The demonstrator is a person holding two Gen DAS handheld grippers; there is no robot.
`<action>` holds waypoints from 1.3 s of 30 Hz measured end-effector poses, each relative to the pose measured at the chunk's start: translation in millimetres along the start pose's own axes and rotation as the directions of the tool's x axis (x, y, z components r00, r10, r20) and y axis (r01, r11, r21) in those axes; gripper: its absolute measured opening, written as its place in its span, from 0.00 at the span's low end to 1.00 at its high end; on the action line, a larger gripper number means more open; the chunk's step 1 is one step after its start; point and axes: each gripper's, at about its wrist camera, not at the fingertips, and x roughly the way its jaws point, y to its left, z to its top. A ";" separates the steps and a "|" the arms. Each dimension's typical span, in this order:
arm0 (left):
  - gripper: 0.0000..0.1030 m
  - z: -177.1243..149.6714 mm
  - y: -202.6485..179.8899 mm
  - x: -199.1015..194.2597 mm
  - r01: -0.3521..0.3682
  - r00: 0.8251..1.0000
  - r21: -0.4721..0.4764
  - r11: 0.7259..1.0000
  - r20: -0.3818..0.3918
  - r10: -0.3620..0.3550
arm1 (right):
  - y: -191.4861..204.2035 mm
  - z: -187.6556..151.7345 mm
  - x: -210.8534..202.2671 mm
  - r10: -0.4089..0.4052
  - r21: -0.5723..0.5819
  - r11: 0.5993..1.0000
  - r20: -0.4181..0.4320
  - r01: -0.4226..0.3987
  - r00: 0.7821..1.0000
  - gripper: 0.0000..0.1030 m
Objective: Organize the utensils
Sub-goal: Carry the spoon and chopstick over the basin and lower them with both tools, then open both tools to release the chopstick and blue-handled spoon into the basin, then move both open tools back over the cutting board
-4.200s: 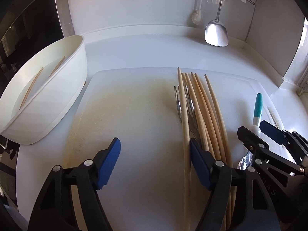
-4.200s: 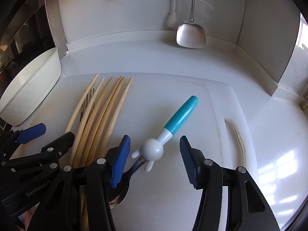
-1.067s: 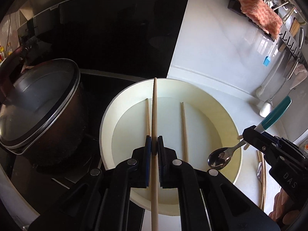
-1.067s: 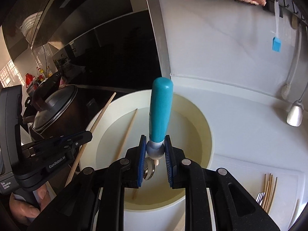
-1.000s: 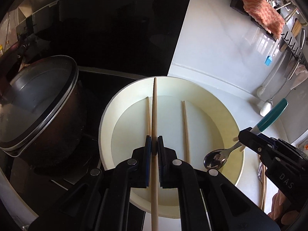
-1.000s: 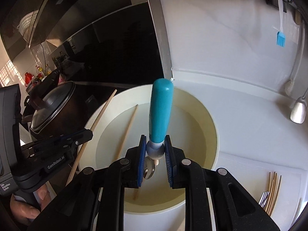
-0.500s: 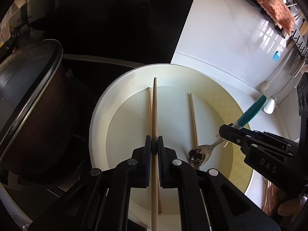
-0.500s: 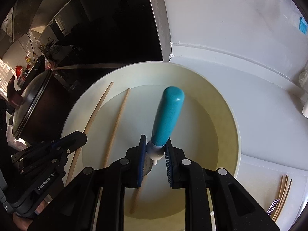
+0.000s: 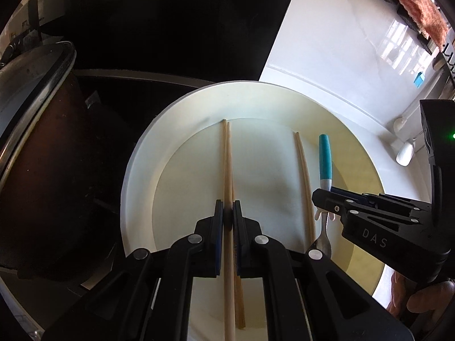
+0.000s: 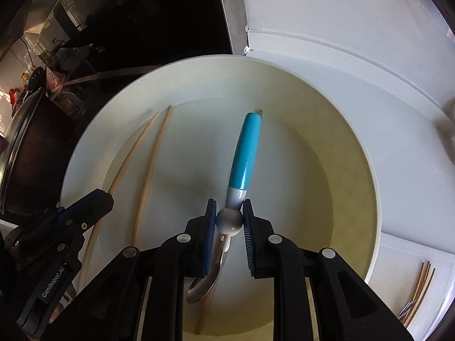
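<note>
A wide cream bowl (image 9: 136, 153) fills both views. My left gripper (image 9: 227, 207) is shut on a pale wooden chopstick (image 9: 226, 156) that points along the bowl floor, right beside a second chopstick (image 9: 239, 298) lying there. A third chopstick (image 9: 304, 184) lies further right. My right gripper (image 10: 229, 203) is shut on the grey ball neck of a teal-handled spoon (image 10: 244, 153), low inside the bowl (image 10: 366, 170). The spoon's metal scoop hangs back under the jaws. The left gripper (image 10: 93, 201) shows at the lower left of the right wrist view.
A dark lidded pot (image 9: 31, 142) stands close against the bowl's left side on a black hob. White counter and wall lie to the right. More chopsticks and a fork (image 10: 421, 289) lie on the white cutting board beyond the bowl's right rim.
Both grippers have sunk lower into the bowl. The spoon's handle has tipped from upright to slanting down toward the bowl floor. The held chopstick now lies close beside the one in the bowl.
</note>
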 end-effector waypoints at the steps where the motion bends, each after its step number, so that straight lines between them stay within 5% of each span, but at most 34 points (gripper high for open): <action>1: 0.07 0.1 0.3 1.4 -0.002 1.000 -0.001 1.000 -0.004 0.002 | -0.3 0.4 1.9 -0.003 0.004 1.000 -0.008 0.003 1.000 0.18; 20: 0.08 15.6 -6.3 27.9 -0.049 0.998 -0.020 0.999 -0.048 0.048 | -3.4 6.2 7.7 -0.046 0.013 0.999 -0.019 0.047 0.999 0.18; 23: 0.26 13.4 -4.2 26.5 -0.057 0.997 -0.030 0.998 -0.059 0.055 | -5.7 4.1 1.1 -0.045 0.021 0.999 -0.007 0.045 0.999 0.18; 27: 0.36 10.7 -5.9 18.9 -0.067 0.997 -0.020 0.998 -0.049 0.066 | -10.4 1.0 -10.0 -0.037 0.037 0.999 0.016 0.037 0.999 0.21; 30: 0.63 7.6 -5.5 9.3 -0.080 0.996 -0.025 0.996 -0.027 0.079 | -13.7 -3.7 -22.3 -0.030 0.042 0.999 0.050 0.028 0.998 0.24; 39: 0.75 -4.5 -11.7 -27.8 -0.114 0.993 -0.034 0.993 0.020 0.114 | -22.8 -30.6 -73.8 -0.031 0.035 0.999 0.170 0.025 0.985 0.38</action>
